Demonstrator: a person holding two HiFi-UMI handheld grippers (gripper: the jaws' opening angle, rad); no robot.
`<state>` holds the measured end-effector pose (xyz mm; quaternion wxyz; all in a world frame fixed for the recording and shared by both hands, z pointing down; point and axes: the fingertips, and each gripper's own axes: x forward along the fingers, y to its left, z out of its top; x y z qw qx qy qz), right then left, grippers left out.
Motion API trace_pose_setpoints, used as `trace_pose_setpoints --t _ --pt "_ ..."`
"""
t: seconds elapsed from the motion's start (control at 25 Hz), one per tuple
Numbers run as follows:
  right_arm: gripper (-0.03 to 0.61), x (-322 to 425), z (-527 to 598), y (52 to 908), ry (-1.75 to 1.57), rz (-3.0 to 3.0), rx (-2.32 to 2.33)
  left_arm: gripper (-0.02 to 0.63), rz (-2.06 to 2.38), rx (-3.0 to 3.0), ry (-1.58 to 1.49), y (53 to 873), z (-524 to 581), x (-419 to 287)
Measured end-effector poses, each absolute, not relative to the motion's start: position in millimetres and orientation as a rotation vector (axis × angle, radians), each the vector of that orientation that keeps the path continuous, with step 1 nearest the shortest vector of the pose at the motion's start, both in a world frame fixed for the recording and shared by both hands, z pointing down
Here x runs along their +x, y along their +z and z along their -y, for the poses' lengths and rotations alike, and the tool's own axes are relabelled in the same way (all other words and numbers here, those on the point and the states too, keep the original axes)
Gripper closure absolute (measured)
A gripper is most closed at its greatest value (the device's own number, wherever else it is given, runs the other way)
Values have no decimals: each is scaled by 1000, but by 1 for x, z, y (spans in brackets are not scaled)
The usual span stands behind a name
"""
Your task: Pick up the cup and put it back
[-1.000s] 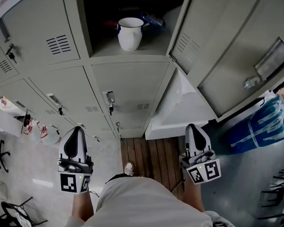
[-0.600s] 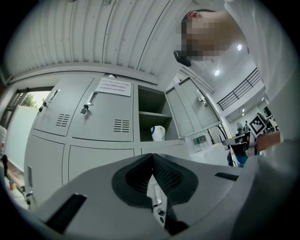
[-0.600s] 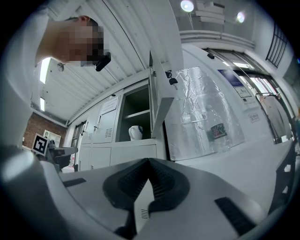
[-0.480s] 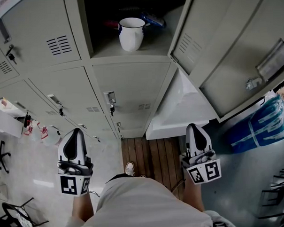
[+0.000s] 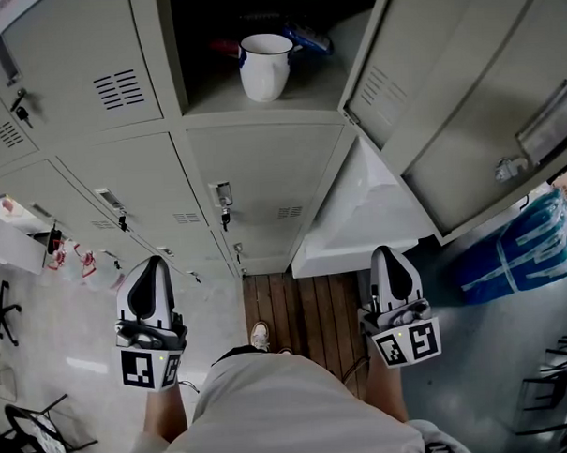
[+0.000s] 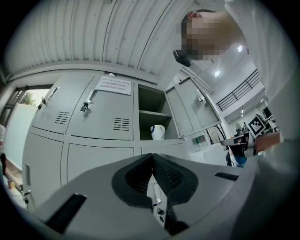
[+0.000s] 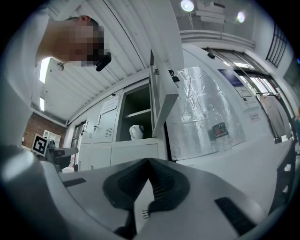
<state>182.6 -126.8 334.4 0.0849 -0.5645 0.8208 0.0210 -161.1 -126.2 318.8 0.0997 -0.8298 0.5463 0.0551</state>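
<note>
The white enamel cup with a blue rim (image 5: 264, 67) is standing upright inside the open grey metal locker compartment (image 5: 308, 90), near its swung-out door (image 5: 427, 83). The left tool (image 5: 155, 264) and the right tool (image 5: 388, 254) are hovering low, well apart from the cup, each with its jaws pressing together on nothing.
</note>
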Motion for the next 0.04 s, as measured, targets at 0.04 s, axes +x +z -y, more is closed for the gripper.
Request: trace_pose_setpoints --t 0.04 --pt "561 182 127 334 63 -2448 -1685 594 -1614 -2455 164 319 127 -161"
